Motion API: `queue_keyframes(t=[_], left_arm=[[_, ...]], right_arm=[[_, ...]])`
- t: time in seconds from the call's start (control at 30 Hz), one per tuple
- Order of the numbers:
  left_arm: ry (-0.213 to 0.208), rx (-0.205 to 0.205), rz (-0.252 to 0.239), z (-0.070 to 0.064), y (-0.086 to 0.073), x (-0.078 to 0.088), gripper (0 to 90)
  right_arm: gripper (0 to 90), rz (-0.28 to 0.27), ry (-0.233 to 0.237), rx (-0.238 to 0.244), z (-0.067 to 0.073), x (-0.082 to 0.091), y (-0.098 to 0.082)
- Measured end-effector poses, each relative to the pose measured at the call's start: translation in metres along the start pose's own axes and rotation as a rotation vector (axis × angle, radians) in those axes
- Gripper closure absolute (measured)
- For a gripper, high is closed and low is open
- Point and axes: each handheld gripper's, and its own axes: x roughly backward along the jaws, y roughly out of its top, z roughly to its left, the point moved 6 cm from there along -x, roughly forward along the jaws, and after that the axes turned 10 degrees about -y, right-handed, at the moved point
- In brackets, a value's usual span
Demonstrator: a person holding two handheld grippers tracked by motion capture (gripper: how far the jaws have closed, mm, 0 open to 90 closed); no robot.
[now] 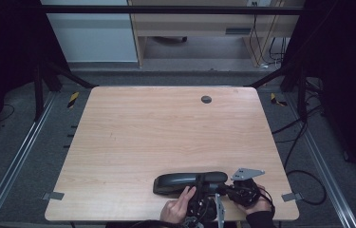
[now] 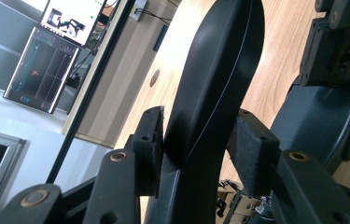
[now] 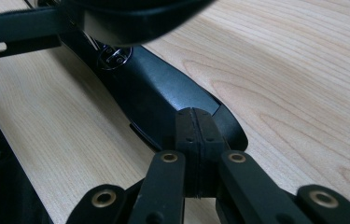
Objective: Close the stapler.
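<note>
A long, dark, shiny plastic case lies on the light wooden tabletop, near its edge at about 6 o'clock. The left claw is squeezing the case, one pad on each side. The right claw is closed tight with nothing inside, its tips right at the case's end at 3 o'clock.

Long black case, shiny, curvy shape, lid shut. It lies flat on the wood table, near edge, a bit to the right. Long way goes left-right. Right end sits btwn the two grippers, left end pokes out free.
</note>
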Motion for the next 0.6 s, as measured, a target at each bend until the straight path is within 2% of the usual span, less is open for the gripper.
queue_keyframes(t=[0.1,0.6], left_arm=[[0.002,-0.016,0.012,-0.0011,-0.0005,-0.0003,56.4],[0.009,-0.046,0.004,-0.0032,0.0001,-0.0018,56.5]], right_arm=[[90.0,0.0,0.0,0.0,0.0,0.0,0.0],[90.0,-0.001,0.002,0.001,0.0,0.0,0.0]])
